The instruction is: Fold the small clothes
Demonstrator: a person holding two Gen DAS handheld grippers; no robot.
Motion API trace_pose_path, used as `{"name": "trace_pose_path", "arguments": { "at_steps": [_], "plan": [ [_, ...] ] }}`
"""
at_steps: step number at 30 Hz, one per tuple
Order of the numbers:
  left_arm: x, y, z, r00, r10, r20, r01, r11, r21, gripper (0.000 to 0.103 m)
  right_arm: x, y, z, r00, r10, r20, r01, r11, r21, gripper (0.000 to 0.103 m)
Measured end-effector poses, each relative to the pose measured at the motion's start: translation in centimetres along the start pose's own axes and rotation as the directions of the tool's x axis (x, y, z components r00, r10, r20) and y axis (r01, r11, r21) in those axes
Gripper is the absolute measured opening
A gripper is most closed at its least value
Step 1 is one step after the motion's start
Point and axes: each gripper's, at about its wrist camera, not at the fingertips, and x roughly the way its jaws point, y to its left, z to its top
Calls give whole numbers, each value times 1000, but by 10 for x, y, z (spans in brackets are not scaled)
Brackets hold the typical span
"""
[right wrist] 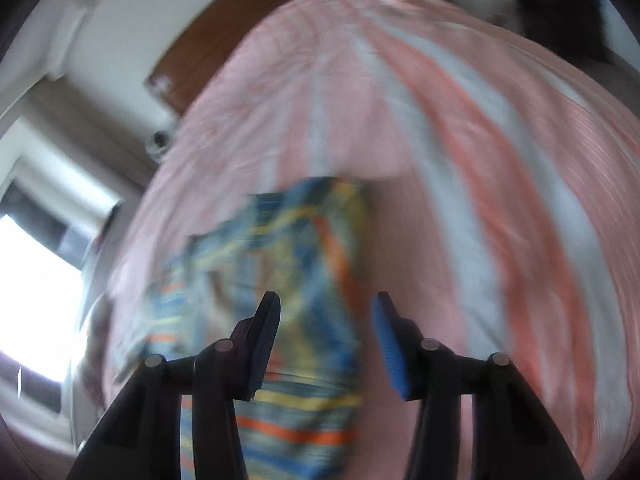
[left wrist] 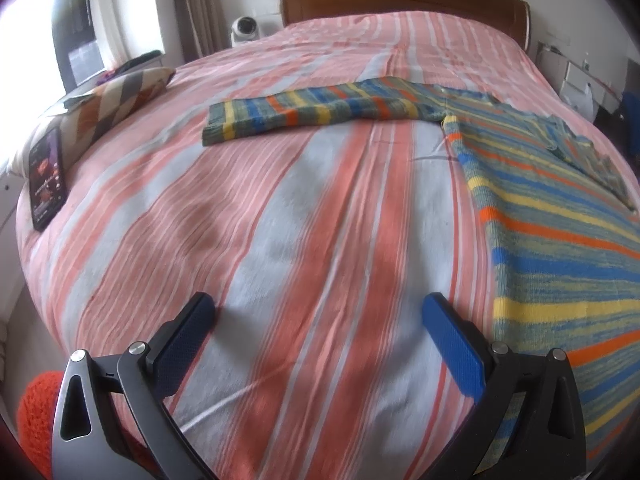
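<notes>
Striped sweater (left wrist: 540, 208) flat on bed (left wrist: 280, 220). Left gripper (left wrist: 318, 308) spread beside sweater, empty. Right gripper (right wrist: 326, 306) spread above sweater (right wrist: 288, 264), empty.

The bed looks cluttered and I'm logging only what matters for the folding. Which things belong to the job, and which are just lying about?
Part of the job:
striped sweater, spread on the bedspread
left gripper, open
right gripper, open over the sweater

Just lying about:
phone
patterned pillow
small white camera
orange knit item
</notes>
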Motion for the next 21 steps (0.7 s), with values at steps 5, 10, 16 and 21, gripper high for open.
{"name": "trace_pose_path", "arguments": {
  "at_steps": [5, 10, 16, 21],
  "plan": [
    [0, 0, 0, 1000, -3, 0, 3, 1000, -2, 103, 44, 27, 25, 990, 58, -131, -64, 997, -41, 50],
    [0, 0, 0, 1000, -8, -4, 8, 1000, -4, 103, 79, 11, 28, 973, -220, -68, 217, 975, -54, 41],
    [1, -1, 1, 1000, -16, -6, 16, 1000, -2, 103, 26, 34, 4, 997, -59, -48, 52, 990, -131, 43],
    [2, -1, 1, 1000, -16, -9, 16, 1000, -5, 103, -3, 32, -66, 976, 12, -217, -45, 988, -148, 53]
  ]
}}
